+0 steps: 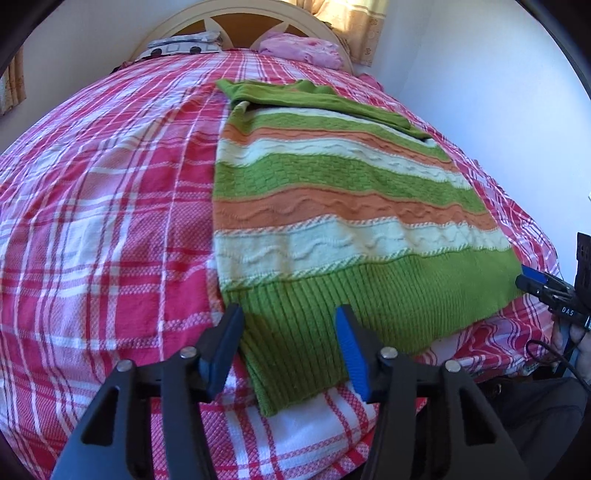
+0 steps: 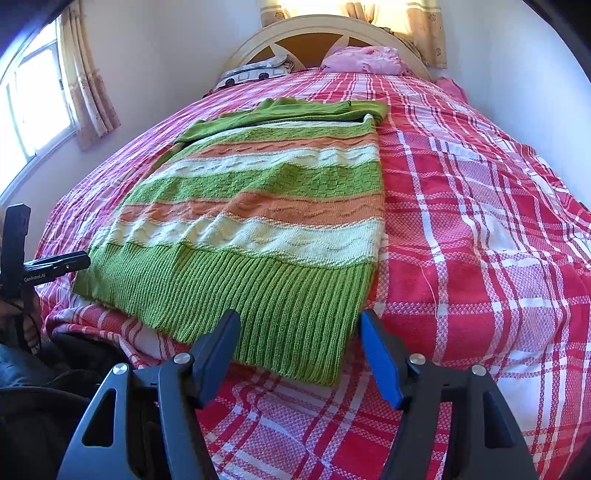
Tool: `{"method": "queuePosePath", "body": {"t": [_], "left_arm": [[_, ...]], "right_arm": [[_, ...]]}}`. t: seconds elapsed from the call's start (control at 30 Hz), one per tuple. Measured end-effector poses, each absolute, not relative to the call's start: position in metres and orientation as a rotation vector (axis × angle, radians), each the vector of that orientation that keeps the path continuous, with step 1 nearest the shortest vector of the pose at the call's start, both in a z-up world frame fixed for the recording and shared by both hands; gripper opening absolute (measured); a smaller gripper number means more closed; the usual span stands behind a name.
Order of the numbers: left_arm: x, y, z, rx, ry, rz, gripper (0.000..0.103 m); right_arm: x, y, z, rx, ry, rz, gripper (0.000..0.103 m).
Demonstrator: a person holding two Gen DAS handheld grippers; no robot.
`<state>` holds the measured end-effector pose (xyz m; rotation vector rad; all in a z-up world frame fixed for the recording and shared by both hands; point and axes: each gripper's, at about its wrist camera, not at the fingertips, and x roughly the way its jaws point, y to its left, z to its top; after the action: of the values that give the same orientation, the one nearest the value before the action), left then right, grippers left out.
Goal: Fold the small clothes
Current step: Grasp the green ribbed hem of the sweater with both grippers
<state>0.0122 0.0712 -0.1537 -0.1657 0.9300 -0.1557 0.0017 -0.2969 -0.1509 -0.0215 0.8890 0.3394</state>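
Jaws of the left gripper (image 1: 290,314) fill the bottom of the left wrist view, spread wide apart and grasping nothing, with the near left corner of the sweater's ribbed hem lying between and just beyond the blue-padded fingers (image 1: 351,349). At the bottom of the right wrist view the right gripper (image 2: 299,319) is likewise released, its two fingers straddling the near right corner of the same green hem without pinching it. Each tool also shows at the edge of the other camera: the right one at the lower right of the left view, the left one at the middle left of the right view. Just past the fingertips, the sweater (image 1: 332,206) lies flat on the red-and-white plaid bedspread (image 1: 92,221), at the centre right of the left view and centre left of the right view. Its bands run green, cream and orange from the ribbed hem toward the far end. There, a plain green sleeve (image 1: 295,98) is folded across the top of the garment. Beyond it, in the upper middle of both frames, a patterned pillow (image 2: 255,72) and a pink bundle of cloth (image 2: 364,61) rest against the cream arched headboard (image 2: 325,27). Curtains (image 2: 88,85) hang beside a bright window at the upper left of the right view.
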Motion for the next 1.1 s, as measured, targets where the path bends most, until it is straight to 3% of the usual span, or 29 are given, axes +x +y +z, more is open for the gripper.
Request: {"method": "queuePosePath", "body": {"t": [0.47,0.77,0.8,0.9,0.97,1.1], "left_arm": [[0.005,0.074,-0.157,-0.169,0.937,-0.122,0.054],[0.006,0.071,-0.166,-0.188,0.937,-0.166,0.055],[0.005,0.071,-0.164,-0.189,0.934,-0.173,0.053],[0.005,0.069,-0.162,-0.181,0.927,-0.183,0.025],[0.007,0.075,-0.163,-0.217,0.927,-0.193,0.019],[0.008,0.082,-0.166,-0.278,0.926,-0.203,0.018]], "right_arm": [[0.001,-0.304,-0.15,0.018,0.873,0.352,0.064],[0.003,-0.31,-0.154,0.07,0.863,0.366,0.046],[0.004,-0.311,-0.154,0.082,0.859,0.37,0.039],[0.001,-0.314,-0.15,0.109,0.836,0.384,0.009],[0.0,-0.316,-0.146,0.168,0.812,0.435,0.009],[0.003,-0.314,-0.15,0.164,0.828,0.419,0.009]]}}
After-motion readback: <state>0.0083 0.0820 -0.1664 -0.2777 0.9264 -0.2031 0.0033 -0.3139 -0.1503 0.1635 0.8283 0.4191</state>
